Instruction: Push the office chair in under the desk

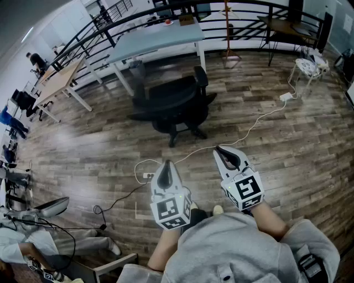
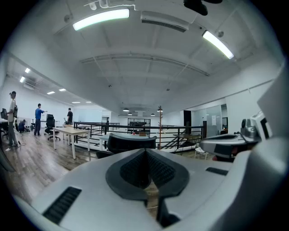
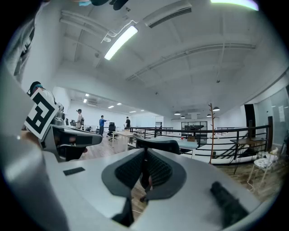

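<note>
A black office chair [image 1: 174,102] stands on the wood floor, pulled out from a pale blue-grey desk [image 1: 160,36] with white legs. Its backrest faces me. My left gripper [image 1: 165,167] and right gripper [image 1: 223,151] are side by side a short way in front of the chair, apart from it. Both are shut with nothing between the fingers. The left gripper view looks past its shut gripper [image 2: 145,155] to the chair back [image 2: 133,142]. In the right gripper view, the chair back [image 3: 158,144] and desk [image 3: 188,145] rise beyond that shut gripper [image 3: 145,159].
A white cable [image 1: 260,119] runs across the floor from a power strip [image 1: 286,97] to a socket block [image 1: 146,176] near my grippers. A white stool [image 1: 307,66] stands at the right, a wooden desk [image 1: 61,80] at the left, and a black railing [image 1: 249,11] behind.
</note>
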